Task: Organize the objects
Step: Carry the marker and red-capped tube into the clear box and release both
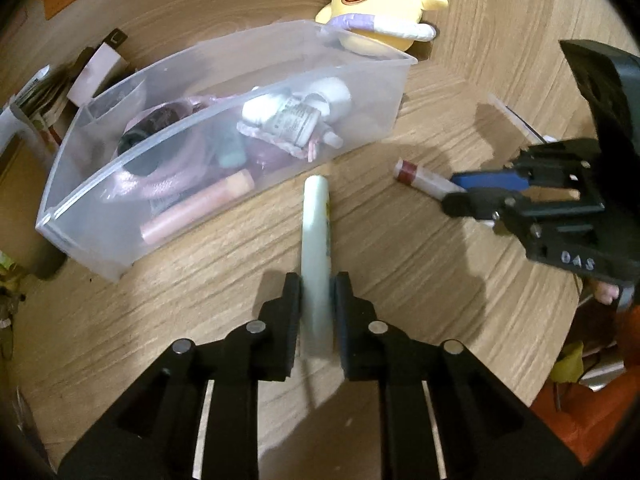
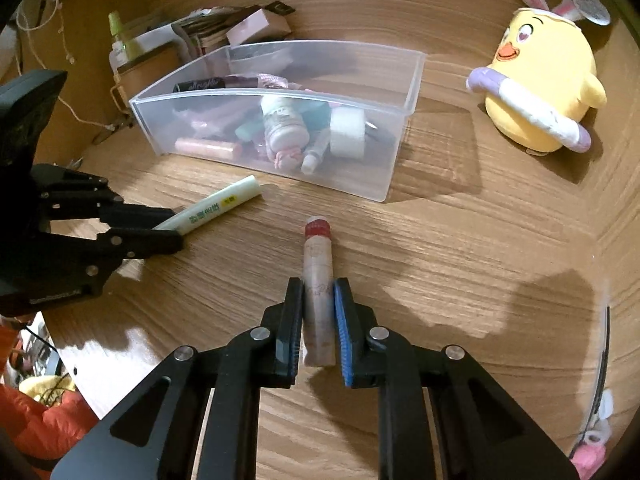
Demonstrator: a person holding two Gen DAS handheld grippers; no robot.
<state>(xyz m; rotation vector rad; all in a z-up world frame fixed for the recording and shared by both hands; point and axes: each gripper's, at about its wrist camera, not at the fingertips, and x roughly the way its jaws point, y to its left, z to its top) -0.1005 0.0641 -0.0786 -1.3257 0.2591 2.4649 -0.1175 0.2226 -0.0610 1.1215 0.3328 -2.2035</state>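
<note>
Left tool (image 1: 316, 312) pinches pale tube (image 1: 316, 236); right tool (image 2: 318, 320) pinches red-capped tube (image 2: 318, 276). Both tubes low over worktop (image 2: 440, 260), just before clear bin (image 2: 280, 176). Advice: lift clear of front wall, carry over, release one at a time.

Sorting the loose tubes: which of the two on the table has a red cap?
The pinkish tube between the right gripper's fingers, its red cap pointing toward the bin. The other, in the left gripper, is a pale greenish-white tube.
</note>
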